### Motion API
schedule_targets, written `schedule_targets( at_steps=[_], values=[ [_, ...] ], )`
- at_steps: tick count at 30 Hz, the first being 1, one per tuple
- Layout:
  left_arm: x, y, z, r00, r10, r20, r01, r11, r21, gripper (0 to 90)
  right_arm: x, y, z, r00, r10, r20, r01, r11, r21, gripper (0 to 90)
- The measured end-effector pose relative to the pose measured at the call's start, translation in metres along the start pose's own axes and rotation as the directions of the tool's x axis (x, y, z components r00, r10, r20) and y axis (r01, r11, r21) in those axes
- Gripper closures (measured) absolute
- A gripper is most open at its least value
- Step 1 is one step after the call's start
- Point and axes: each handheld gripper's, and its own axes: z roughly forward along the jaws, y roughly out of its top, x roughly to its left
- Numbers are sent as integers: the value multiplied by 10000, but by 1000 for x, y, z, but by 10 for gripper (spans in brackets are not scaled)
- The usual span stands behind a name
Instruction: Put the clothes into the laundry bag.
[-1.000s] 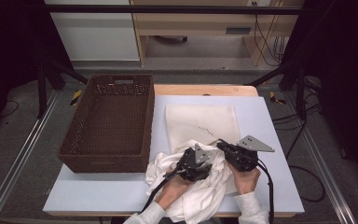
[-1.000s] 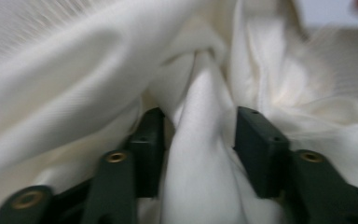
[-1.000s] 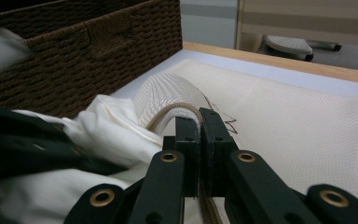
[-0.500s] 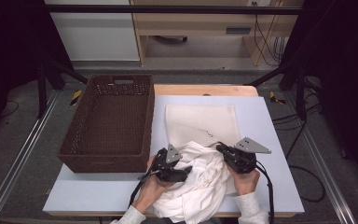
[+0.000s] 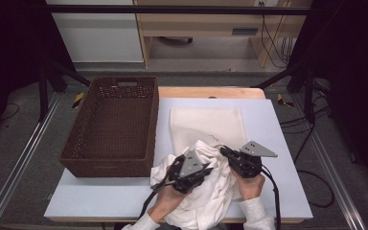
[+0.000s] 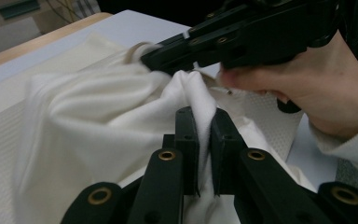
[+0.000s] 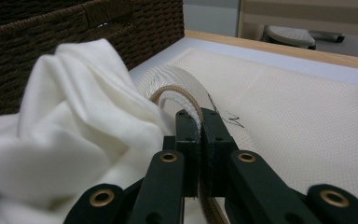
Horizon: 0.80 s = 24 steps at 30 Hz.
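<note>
- the left gripper has its fingers drawn nearly together on a raised fold of the white garment, with a thin ridge of cloth pinched between them.
- in the left gripper view the cloth rises up between the two fingers and spreads away to their left in a soft heap.
- the right gripper has its fingers pressed close on a tan-edged, ribbed band of the same garment; the band arches up and over from just in front of the fingertips.
- just ahead of the left fingers, the right gripper and the person's right hand cross the left gripper view, touching the same bunch of cloth.
- the garment lies crumpled on the table beneath and between both pairs of fingers, at the near edge.
- beyond the right fingers a flat cream mesh cloth is spread on the table.
- a brown wicker basket stands beyond the left fingers, off to their left, close to the heap.
</note>
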Motion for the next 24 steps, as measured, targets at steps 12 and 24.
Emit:
schedule_targets(
  at_steps=[12,24],
  values=[
    [10,-6,57,9959,201,-879,-121,9958,909,712,2,4,-8,9999,-75,-69,73,9996,-283,872],
    [35,-38,-21,9688,-582,-2410,836,9918,968,195,3,-1,-7,9998,-203,-57,203,9998,9,872]
  ],
)
